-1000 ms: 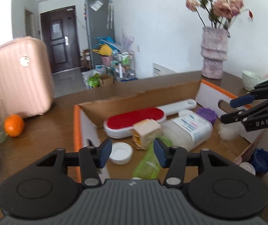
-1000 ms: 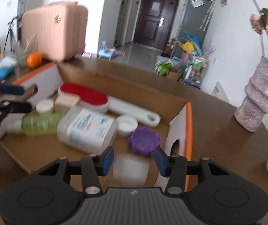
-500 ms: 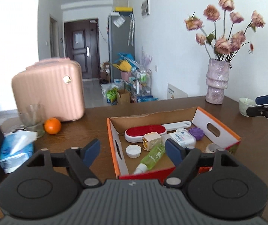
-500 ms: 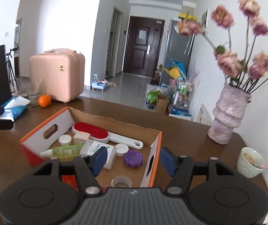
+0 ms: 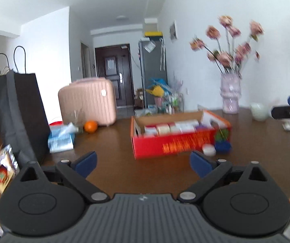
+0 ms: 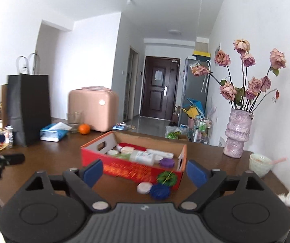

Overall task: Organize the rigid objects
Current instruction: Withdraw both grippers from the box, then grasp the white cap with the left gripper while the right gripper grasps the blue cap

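Both claws are pulling back from the red-and-orange cardboard box [image 6: 132, 163]; a second ago I was working right over it. Left claw [image 5: 143, 163] and right claw [image 6: 145, 171] are gaping wide, holding nothing. Judging the packing nearly done. White round lid [image 6: 144, 187] and blue ribbed cap [image 6: 159, 191] are sitting outside, lower centre. Left view is blurring; box contents are hard to read.

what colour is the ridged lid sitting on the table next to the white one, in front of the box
Dark blue lid, beside the white lid; clearest in the right wrist view.
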`<state>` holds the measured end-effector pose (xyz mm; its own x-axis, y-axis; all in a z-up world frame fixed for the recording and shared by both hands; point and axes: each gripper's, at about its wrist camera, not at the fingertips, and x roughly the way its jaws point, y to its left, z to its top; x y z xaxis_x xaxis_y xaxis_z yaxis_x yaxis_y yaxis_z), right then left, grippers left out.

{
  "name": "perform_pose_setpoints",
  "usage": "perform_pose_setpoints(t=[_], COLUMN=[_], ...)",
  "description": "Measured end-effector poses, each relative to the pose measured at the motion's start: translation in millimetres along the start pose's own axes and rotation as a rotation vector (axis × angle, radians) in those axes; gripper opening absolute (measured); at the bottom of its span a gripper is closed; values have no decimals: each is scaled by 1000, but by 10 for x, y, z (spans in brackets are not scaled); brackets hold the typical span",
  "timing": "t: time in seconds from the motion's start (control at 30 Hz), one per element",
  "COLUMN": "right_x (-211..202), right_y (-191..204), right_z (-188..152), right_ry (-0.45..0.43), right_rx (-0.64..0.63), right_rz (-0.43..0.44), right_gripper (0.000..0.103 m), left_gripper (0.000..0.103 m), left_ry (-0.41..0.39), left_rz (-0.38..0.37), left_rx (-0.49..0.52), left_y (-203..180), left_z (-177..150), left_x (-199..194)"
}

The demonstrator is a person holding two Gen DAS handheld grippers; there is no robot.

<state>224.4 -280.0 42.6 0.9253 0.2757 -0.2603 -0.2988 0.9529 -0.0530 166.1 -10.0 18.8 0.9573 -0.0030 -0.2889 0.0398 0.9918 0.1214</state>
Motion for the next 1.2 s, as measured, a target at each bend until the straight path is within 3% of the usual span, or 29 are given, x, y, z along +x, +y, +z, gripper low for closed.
perform_pose_setpoints(t=[0.2,0.4,0.67,0.97,1.2], right_x=[-350,-567,-553,-79,698], right_y=[174,210,4,-280,-559], right_z=[-420,-578,-698,-754,-672], right_ry=[71,64,78,141,209], right_rx=[31,30,105,150,155], right_rz=[91,67,39,24,27], right_gripper=[91,91,91,91,90], left_gripper=[100,101,101,101,100], left_ry=[67,58,82,171,233], left_rz=[14,-6,-44,-44,-64], left_rx=[10,4,21,-71,-84], left_y=[-190,-293,-467,-486,-579], left_z=[-283,-261,-230,-174,-102], left_x=[-322,-433,-285,300,994])
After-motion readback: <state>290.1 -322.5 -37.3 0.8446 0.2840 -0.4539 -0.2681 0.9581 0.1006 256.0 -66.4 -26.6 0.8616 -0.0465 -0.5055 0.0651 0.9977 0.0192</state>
